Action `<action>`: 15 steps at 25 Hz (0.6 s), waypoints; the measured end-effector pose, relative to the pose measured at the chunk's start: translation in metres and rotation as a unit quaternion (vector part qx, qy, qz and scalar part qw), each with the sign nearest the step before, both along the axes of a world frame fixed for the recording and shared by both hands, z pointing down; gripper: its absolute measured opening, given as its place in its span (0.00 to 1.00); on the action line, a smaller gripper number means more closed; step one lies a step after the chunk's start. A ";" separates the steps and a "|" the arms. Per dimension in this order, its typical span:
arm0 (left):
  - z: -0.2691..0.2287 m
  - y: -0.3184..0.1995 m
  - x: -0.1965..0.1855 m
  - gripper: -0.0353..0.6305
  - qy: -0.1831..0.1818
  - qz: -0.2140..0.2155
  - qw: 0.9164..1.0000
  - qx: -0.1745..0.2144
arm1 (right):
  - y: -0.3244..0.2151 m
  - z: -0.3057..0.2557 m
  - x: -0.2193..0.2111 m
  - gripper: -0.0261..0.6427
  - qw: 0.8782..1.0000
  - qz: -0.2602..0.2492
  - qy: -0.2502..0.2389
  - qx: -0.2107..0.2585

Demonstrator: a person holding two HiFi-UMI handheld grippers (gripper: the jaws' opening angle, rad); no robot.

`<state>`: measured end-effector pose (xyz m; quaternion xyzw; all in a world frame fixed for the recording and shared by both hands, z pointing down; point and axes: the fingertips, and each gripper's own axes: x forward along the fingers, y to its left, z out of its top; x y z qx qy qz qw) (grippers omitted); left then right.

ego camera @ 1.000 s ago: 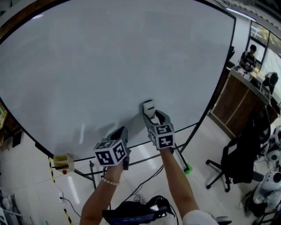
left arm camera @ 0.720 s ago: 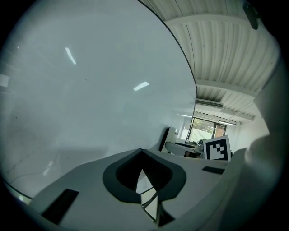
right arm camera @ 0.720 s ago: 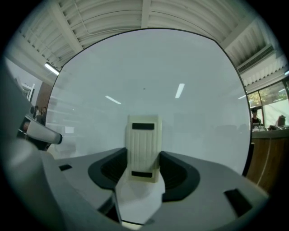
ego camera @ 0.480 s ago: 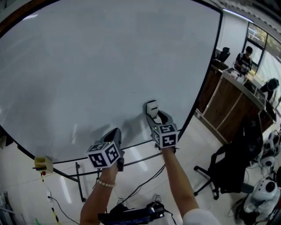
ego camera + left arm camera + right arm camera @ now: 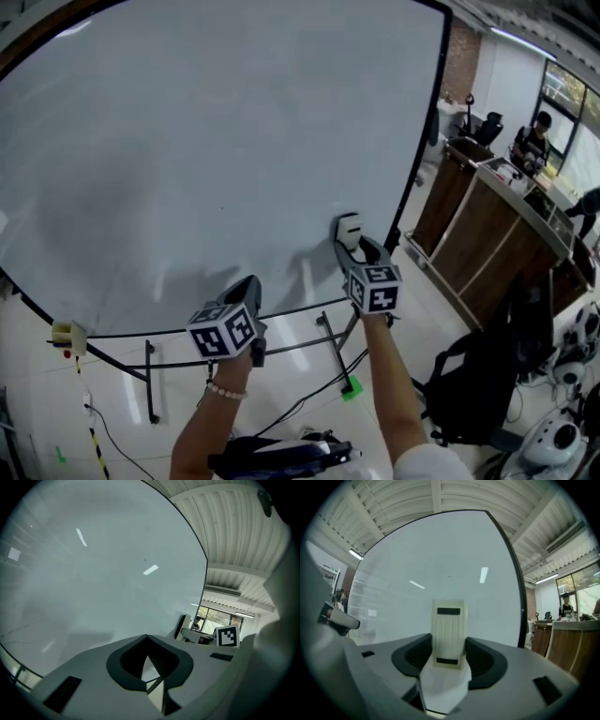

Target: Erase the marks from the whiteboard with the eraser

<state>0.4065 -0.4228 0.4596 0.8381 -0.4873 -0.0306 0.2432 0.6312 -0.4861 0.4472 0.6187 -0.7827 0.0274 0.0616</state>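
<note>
Your right claw gripped the eraser, upright between its jaws, at the lower right part of the whiteboard; contact with the board could not be told. Your left claw had its jaws together on nothing, low before the board.

Wooden counter, pale tiled floor, windows

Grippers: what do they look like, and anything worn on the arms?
The left gripper and right gripper: grey bodies, dark-lined jaws, each topped with a white cube of black square markers. Pale bead bracelet on the left wrist; no sleeves on forearms.
</note>
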 end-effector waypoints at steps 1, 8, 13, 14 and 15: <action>0.001 -0.001 0.008 0.03 -0.002 0.000 1.000 0.000 | -0.001 0.001 0.013 0.42 1.000 0.001 -0.002 0.001; 0.010 -0.004 0.038 0.03 -0.011 -0.004 1.000 -0.004 | -0.009 0.010 0.071 0.42 1.000 0.012 -0.002 0.003; 0.015 -0.002 0.043 0.03 -0.013 -0.009 1.000 -0.009 | -0.012 0.025 0.107 0.42 0.999 0.036 -0.008 -0.009; 0.017 -0.001 0.043 0.03 -0.012 -0.011 1.000 -0.010 | -0.012 0.029 0.113 0.42 0.999 0.040 -0.010 -0.012; 0.019 -0.001 0.043 0.03 -0.012 -0.013 1.000 -0.011 | -0.012 0.034 0.118 0.42 0.999 0.043 -0.012 -0.015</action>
